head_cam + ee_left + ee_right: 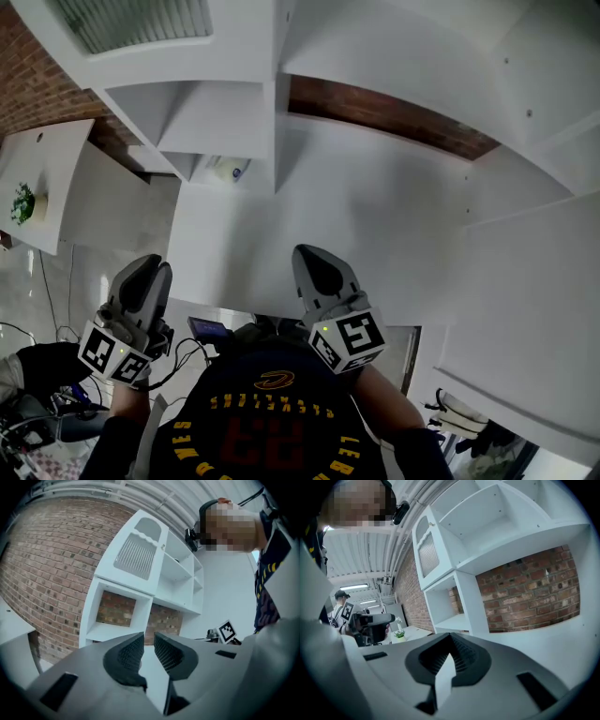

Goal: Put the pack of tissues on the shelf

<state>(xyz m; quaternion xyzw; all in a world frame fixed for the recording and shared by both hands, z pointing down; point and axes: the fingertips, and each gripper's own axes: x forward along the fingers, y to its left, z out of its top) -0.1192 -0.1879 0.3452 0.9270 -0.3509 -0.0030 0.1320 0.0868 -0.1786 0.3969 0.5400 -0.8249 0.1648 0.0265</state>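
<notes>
Brick wall (47, 564) behind, a big white shelf unit (216, 117) filling the view ahead of both tongs, and neither pair is carrying a thing. The left gripper (149, 638) shows only a narrow gap with nothing in it, and the right gripper (451, 638) has its jaws together, empty. In a cubby beyond the left tips sits something small and pale, possibly the pack of tissues (231, 170); if so, I'd call the placing done, with only backing away left.
</notes>
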